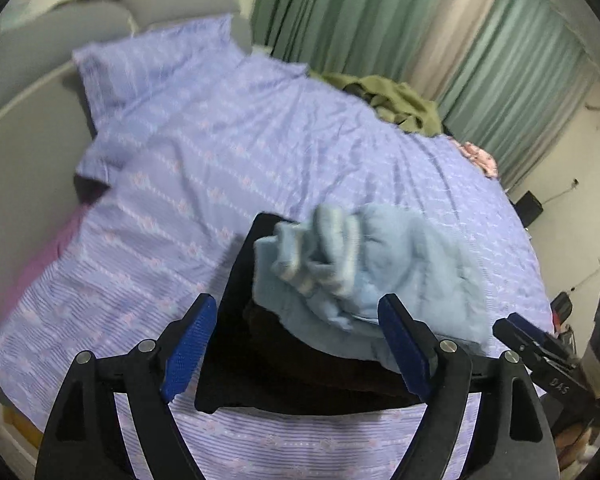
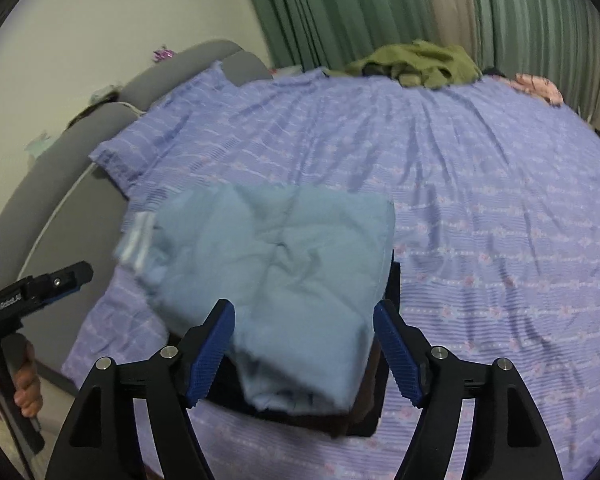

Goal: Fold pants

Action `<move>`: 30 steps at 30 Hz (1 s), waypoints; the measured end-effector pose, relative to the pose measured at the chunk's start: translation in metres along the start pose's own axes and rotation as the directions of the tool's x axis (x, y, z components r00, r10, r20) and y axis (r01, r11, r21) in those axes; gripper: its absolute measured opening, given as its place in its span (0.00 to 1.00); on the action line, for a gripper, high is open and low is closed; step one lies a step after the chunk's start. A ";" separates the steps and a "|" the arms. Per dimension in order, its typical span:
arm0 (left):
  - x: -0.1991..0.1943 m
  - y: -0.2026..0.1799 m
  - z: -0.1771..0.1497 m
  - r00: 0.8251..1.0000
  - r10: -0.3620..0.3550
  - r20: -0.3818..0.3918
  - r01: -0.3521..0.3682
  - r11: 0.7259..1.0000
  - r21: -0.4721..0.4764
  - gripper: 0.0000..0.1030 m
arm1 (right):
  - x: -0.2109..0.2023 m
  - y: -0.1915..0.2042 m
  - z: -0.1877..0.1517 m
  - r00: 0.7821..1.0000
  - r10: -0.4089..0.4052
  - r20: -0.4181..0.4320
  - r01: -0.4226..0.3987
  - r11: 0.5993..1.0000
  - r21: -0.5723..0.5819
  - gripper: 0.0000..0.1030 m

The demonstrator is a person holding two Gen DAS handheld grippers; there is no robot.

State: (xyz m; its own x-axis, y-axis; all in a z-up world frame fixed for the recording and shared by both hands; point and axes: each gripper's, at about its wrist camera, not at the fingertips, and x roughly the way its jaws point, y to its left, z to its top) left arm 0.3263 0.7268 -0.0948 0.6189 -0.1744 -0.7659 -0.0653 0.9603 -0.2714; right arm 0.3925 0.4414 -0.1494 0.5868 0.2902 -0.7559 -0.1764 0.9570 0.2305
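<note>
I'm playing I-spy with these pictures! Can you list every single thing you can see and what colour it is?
Pants: one, light blue, folded, lying on top of the dark pile.
Dark folded clothes: one pile, black, on the near part of the bed.
Bedsheet: one, purple with pink pattern, covering the bed.
Pillow: one, same purple, at the head end.
Headboard: one, grey, padded.
Olive garment: one, crumpled, far edge of bed.
Pink cloth: one, beside the olive garment.
Curtains: green and beige, behind the bed.
Left gripper: black with blue pads, jaws open.
Right gripper: same colours, jaws open.
</note>
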 end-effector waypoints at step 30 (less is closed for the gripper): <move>-0.169 -0.341 -0.173 0.976 -0.061 0.210 -0.001 0.959 0.285 1.00 | -0.349 -0.170 -0.107 0.950 -0.189 0.249 0.179 0.982 0.062 0.96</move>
State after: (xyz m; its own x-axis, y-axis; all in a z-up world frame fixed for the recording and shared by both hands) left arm 0.1081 0.3912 0.0265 0.7726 -0.1833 -0.6079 0.1598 0.9827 -0.0932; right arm 0.1332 0.1776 0.0096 0.7876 0.0943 -0.6089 -0.0192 0.9915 0.1286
